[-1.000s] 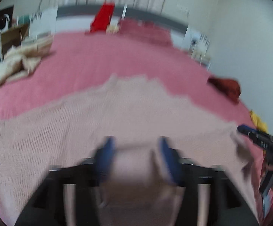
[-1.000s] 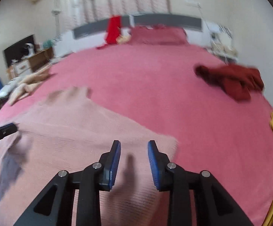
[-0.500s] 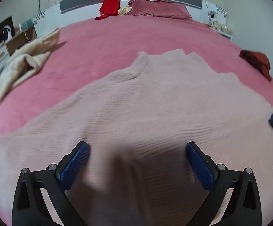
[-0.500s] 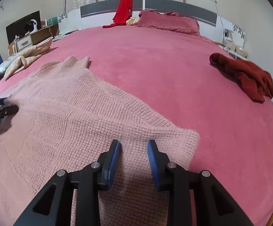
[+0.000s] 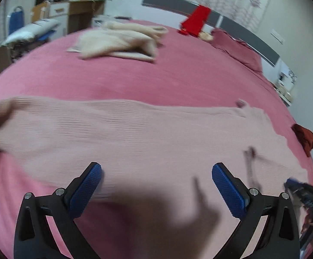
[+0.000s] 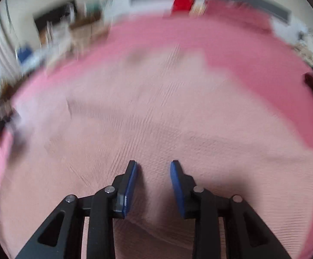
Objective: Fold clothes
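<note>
While the pale pink knit sweater (image 5: 134, 136) lies spread flat across the near part of the bed (image 5: 134, 79), neither tool has hold of it. Its long far edge runs roughly parallel to the bed's foot, and one end curls up blurred at the left edge of the left wrist view.

The left gripper (image 5: 156, 185) hangs over the knit with its jaws spread wide and nothing between them. The right gripper (image 6: 154, 183) points down at the same fabric; its jaws are opening, a narrow gap shows between the blue pads, and no cloth is caught there.

Both views are smeared, so the hands look to be travelling fast. The risk, as I judge it, is a grab made in that haste: the loose, stretchy knit could be pinched through two layers or off its edge, dragging the flat panel into wrinkles and skewing the fold.

The bed wears a deep pink cover. Toward its far left corner lies a cream garment (image 5: 121, 43), a dark red garment (image 5: 304, 138) sits near the right edge, and a bright red cloth (image 5: 196, 20) hangs at the grey headboard (image 5: 238, 24). Beyond the left side stand a wooden dresser (image 5: 81, 13) and a blue chair (image 5: 16, 19).
</note>
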The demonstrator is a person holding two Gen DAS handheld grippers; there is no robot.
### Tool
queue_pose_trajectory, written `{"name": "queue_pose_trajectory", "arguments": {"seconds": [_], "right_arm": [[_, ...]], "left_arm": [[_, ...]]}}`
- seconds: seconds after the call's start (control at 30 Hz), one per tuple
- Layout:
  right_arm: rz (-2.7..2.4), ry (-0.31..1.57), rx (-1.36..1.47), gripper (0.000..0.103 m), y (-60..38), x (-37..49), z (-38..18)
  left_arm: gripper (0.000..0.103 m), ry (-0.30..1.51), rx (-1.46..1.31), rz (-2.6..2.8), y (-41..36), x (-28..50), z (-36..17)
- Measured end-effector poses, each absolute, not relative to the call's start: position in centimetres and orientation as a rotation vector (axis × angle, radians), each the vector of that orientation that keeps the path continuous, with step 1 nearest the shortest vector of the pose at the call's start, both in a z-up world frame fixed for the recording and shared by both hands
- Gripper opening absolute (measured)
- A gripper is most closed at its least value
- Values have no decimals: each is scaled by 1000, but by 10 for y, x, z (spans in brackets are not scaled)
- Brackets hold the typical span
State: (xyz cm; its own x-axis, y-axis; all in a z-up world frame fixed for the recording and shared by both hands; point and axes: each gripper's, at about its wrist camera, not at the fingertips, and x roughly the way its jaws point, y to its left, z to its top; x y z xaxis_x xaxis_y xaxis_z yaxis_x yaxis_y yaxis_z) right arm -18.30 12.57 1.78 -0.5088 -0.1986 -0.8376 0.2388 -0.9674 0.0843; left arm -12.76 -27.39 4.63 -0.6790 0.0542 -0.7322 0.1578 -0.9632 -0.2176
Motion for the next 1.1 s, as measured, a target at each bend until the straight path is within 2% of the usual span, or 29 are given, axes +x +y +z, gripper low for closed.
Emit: {"name": "queue_pose_trajectory", "arguments": {"seconds": [0.1, 0.27, 0.3, 0.37, 0.53, 0.6, 0.63, 0.67, 0.77, 0.87, 0.93, 1.1], "right_arm": [[-2579, -64, 1415, 37, 130, -179, 27], [-2593, -425, 1385, 37, 143, -154, 50], [-2590, -488, 1366, 37, 143, -148, 53], [-2559, -536, 1363, 37, 132, -135, 53], [-2464, -516, 1400, 37, 102, -117, 43], [-2442, -488, 1411, 37, 95, -109, 41], [-2433, -482, 1414, 37, 94, -109, 41], [-2423, -477, 1417, 37, 92, -109, 42], [-2402, -486, 1405, 37, 91, -107, 44], [-2395, -465, 1350, 37, 90, -112, 48], [-2402, -435, 1322, 37, 89, -116, 53], [-2404, -494, 1258, 37, 99, -119, 60]], "left_arm": [[103, 327, 1162, -2722, -328, -104, 53], [103, -66, 1023, -2504, -401, -62, 51], [103, -99, 1016, -2489, -407, -57, 48], [103, -100, 1035, -2498, -418, -53, 40], [101, -72, 1157, -2504, -428, -71, 22], [66, -36, 1201, -2508, -431, -81, 19], [23, -15, 1240, -2497, -434, -85, 17], [12, 5, 1284, -2479, -437, -89, 15], [9, 56, 1329, -2498, -439, -90, 19], [8, 236, 1296, -2571, -443, -85, 42], [8, 422, 1282, -2667, -438, -82, 68], [8, 661, 1325, -2888, -374, -90, 138]]}}
